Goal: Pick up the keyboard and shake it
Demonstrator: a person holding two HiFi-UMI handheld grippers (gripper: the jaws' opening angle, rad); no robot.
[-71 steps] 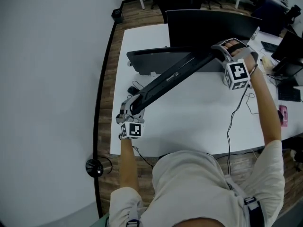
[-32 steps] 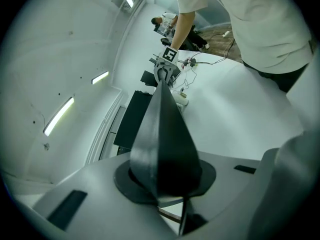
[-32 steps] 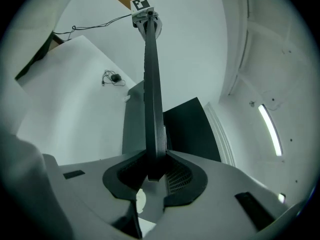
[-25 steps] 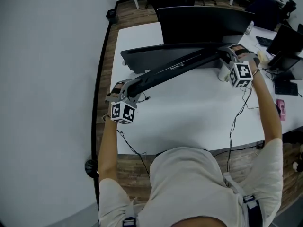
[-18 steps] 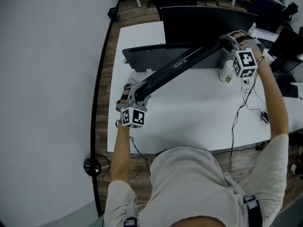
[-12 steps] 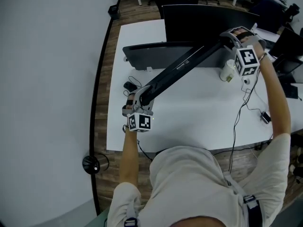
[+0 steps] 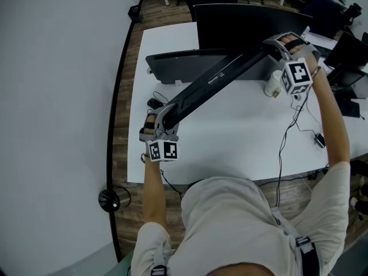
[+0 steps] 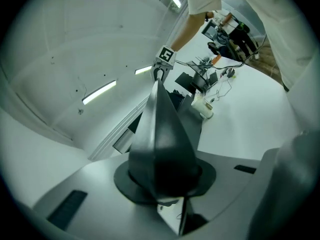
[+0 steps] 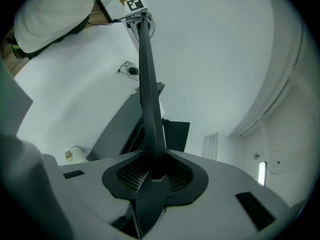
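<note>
A long black keyboard [image 7: 215, 80] hangs slanted in the air above the white desk [image 7: 230, 142], held by its two ends. My left gripper [image 7: 162, 118] is shut on its near left end, close to the desk's front left corner. My right gripper [image 7: 270, 53] is shut on its far right end, higher up in front of the monitor. In the left gripper view the keyboard [image 8: 162, 134] runs away from the jaws to the right gripper [image 8: 160, 73]. In the right gripper view the keyboard [image 9: 149, 94] stretches to the left gripper [image 9: 140, 17].
A black monitor [image 7: 247, 19] stands at the desk's back, with a dark flat device [image 7: 172, 65] lying before it. A white cup [image 7: 272, 85] sits under the right gripper. A small black mouse [image 7: 154, 103] and cables [image 7: 286, 140] lie on the desk. A white wall is at the left.
The keyboard's left end has dropped and swung toward the person, then shifted slightly left, while the right end has risen. Both grippers keep their hold.
</note>
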